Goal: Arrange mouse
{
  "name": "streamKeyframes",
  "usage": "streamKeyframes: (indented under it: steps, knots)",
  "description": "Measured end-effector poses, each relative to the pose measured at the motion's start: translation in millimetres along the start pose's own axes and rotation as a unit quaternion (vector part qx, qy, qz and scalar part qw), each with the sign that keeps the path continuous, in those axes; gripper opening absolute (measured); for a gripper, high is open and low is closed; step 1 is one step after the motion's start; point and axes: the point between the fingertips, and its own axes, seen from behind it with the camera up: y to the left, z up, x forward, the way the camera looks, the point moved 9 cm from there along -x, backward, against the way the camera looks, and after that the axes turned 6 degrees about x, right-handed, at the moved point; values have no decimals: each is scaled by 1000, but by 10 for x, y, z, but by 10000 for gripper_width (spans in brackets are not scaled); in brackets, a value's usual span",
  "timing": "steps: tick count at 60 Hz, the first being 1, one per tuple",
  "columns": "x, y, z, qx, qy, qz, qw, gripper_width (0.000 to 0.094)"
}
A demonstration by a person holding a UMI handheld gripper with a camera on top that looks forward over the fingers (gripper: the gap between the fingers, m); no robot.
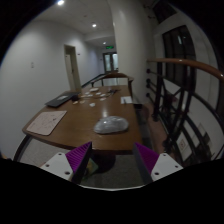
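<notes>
A pale grey mouse (111, 124) lies on the long brown wooden table (85, 118), near its front right part. My gripper (112, 160) is held in front of the table's near edge, well short of the mouse, which lies beyond the fingers. Both purple pads (78, 158) stand wide apart with nothing between them. The gripper is open and empty.
A light mouse mat (46, 122) lies on the table's left front. A dark laptop (60, 100) and several papers (100, 93) lie farther back. Black chairs (160, 125) line the right side. A door (72, 70) is in the far wall.
</notes>
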Motion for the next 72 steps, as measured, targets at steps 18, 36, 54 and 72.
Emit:
streamKeyframes:
  steps: [18,36,54,72]
  knots:
    - [1026,467,68,-29,8,9,1000,845]
    - [1764,504,543,-14,34,-39,999,851]
    - [1971,459,658,18,12,-86,996,351]
    - [822,2253,1494,5,-119,9,993,332]
